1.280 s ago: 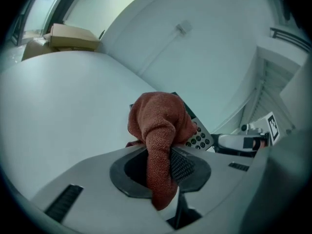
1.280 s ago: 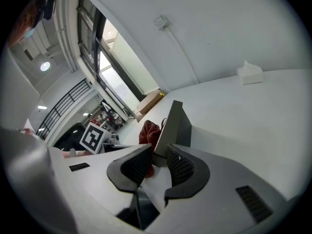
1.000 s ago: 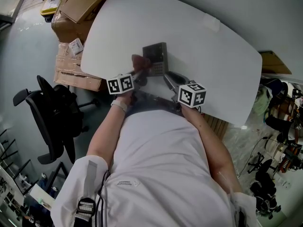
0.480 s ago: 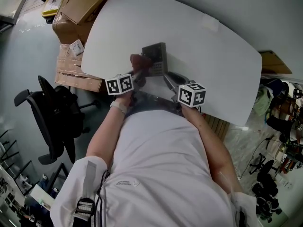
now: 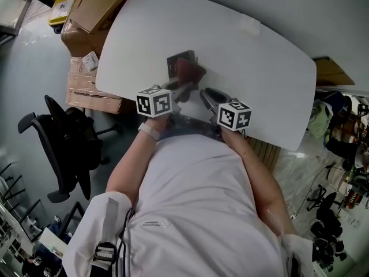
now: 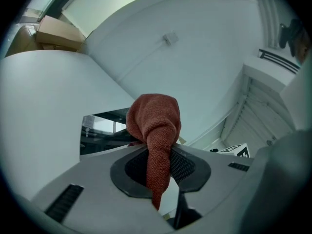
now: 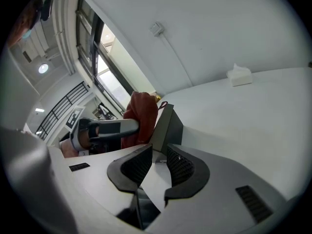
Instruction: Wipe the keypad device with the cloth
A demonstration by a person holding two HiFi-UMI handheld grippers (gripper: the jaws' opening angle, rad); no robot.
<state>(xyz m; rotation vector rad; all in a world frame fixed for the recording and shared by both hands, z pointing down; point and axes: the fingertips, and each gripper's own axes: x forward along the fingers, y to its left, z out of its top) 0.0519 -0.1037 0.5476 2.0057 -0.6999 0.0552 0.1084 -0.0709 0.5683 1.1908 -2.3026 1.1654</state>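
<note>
The grey keypad device [image 5: 177, 62] stands tilted near the front of the white table [image 5: 253, 68]. My left gripper [image 5: 183, 89] is shut on a red cloth [image 5: 190, 71], which rests on the device's face. In the left gripper view the cloth [image 6: 155, 126] rises from between the jaws of the left gripper [image 6: 158, 167], in front of the device's dark glossy screen [image 6: 102, 133]. My right gripper [image 5: 209, 96] is at the device's near right end. In the right gripper view the wedge-shaped device [image 7: 168, 126] comes up from between the narrow-set jaws of the right gripper [image 7: 153, 165], with the cloth [image 7: 140, 116] behind it.
Cardboard boxes [image 5: 95, 7] are stacked off the table's left end, and a black office chair [image 5: 63, 149] stands lower left. A small white box [image 5: 249, 25] sits at the table's far side. The table's front edge is just below both grippers.
My left gripper has carried the cloth to the right, from the device's left edge onto its face. The right gripper has stayed in place.
</note>
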